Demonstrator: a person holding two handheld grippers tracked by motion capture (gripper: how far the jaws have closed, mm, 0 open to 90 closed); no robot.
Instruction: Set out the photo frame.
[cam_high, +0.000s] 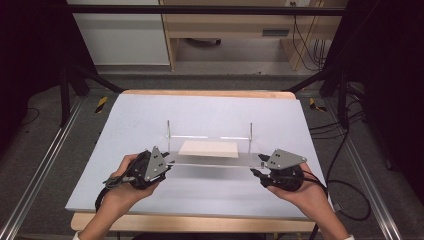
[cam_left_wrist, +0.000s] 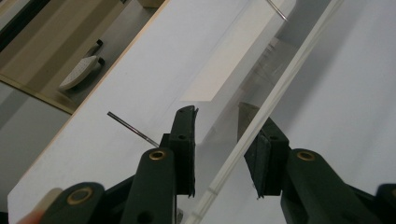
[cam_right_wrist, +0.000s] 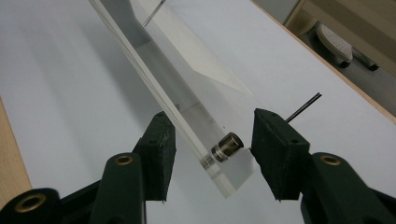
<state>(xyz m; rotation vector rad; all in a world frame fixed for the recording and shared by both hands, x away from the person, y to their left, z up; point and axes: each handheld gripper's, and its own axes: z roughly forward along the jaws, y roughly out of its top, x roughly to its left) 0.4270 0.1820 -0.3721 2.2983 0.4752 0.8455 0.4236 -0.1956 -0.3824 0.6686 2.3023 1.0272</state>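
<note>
At the near middle of the pale worktop (cam_high: 150, 107) stands a clear acrylic stand (cam_high: 210, 159), a long transparent plate with thin metal rods rising from it, and a pale rectangular block (cam_high: 208, 148) seems to lie under or just behind the plate. The left gripper (cam_high: 167, 161) sits at the plate's left end and the right gripper (cam_high: 256, 171) at its right end. In the left gripper view its fingers (cam_left_wrist: 184, 140) stand apart with the plate's edge running between them, the right-hand pad looking close to or touching it. In the right gripper view the fingers (cam_right_wrist: 161, 149) are likewise apart, straddling the plate's corner and a small metal standoff (cam_right_wrist: 226, 146), not yet clamped. The step in hand appears to be taking hold of the plate at both ends. Doing it well would probably mean closing both sets of fingers squarely on the flat faces, clear of the standoff, with even pressure so the slick acrylic does not twist or slip. Count: one stand, one block, two grippers, one standoff seen, and two rods (cam_high: 168, 135) visible from the high view.
</note>
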